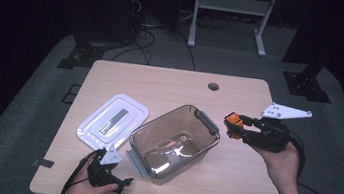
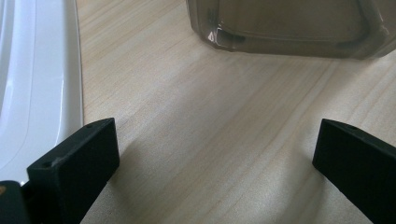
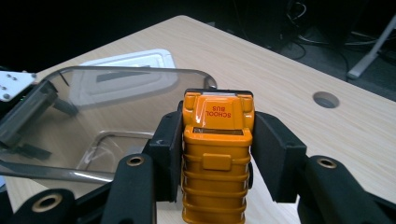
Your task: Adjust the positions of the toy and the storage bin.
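One counter [image 1: 171,84] of pale wood carries one clear tub [image 1: 174,141], one white lid [image 1: 113,121] and two claws, each held in a hand. The tub sits near the middle with nothing in it, a grey latch handle at each of its two short ends. The lid lies flat just to the left of the tub, its near corner close to the tub's rim; whether they touch cannot be told. A grey bar runs along the lid's centre. One round hole [image 1: 213,87] shows in the counter near its far edge.

The right claw [image 1: 234,127] is closed on one orange toy bus [image 1: 233,123], held in the air just beyond the tub's right end. In the right gripper view the bus [image 3: 218,154] stands lengthwise between the two black jaws, which press its sides; the words SCHOOL BUS on its roof read upside down. Its lower end is cut off by the bottom edge, and its wheels are hidden.

The left claw [image 1: 121,181] rests low by the counter's near edge, in front of the tub's near corner. In the left gripper view its jaws stand wide apart over bare wood with nothing between them, the lid's edge [image 2: 42,88] at the left and the tub's base [image 2: 289,28] ahead. The left hand [image 1: 82,188] is partly cut off at the bottom of the high view.
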Demonstrator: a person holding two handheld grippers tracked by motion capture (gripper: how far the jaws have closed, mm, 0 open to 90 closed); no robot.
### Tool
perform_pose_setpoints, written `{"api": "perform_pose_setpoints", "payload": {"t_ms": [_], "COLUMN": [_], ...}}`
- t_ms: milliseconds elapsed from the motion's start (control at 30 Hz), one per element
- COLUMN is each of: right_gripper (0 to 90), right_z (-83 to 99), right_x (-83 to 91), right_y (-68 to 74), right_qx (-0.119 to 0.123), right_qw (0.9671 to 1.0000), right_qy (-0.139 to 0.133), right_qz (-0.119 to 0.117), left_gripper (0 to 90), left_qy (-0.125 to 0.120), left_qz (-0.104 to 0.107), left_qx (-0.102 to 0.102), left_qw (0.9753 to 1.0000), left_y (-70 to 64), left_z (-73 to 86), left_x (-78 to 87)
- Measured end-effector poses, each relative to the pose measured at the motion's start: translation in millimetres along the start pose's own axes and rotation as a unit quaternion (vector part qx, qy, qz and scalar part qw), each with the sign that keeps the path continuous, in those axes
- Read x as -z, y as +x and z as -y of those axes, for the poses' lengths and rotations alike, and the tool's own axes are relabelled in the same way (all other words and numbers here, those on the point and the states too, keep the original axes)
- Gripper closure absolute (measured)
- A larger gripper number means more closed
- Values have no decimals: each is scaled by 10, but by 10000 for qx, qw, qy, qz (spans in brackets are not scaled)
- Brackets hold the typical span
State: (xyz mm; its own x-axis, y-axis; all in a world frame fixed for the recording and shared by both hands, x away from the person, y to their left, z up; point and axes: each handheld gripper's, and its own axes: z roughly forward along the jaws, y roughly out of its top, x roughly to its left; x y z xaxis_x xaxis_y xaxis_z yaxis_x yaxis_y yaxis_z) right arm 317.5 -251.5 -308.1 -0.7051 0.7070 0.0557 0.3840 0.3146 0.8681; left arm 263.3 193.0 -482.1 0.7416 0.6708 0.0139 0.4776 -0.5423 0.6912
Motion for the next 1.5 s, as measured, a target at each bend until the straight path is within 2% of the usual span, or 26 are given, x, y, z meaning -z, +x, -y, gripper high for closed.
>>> {"api": "perform_pose_setpoints", "payload": {"t_ms": [467, 800, 1267, 1500], "right_gripper": [537, 537, 536, 536], "right_z": [-39, 5, 96, 131], "right_x": [-378, -645, -849, -896], "right_y": [160, 274, 355, 378], "right_qx": [52, 118, 215, 236], "right_qw": [9993, 9980, 9959, 9952], "right_qy": [129, 367, 659, 743], "right_qz": [-349, -491, -574, -586], "left_gripper": [0, 0, 0, 0], "left_qy": [11, 4, 4, -2], "left_qz": [7, 10, 14, 16], "left_qx": [-4, 3, -1, -5], "left_qw": [10000, 10000, 10000, 10000], "left_y": [1, 0, 1, 1], "left_z": [-1, 0, 1, 2], "left_x": [2, 0, 1, 0]}}
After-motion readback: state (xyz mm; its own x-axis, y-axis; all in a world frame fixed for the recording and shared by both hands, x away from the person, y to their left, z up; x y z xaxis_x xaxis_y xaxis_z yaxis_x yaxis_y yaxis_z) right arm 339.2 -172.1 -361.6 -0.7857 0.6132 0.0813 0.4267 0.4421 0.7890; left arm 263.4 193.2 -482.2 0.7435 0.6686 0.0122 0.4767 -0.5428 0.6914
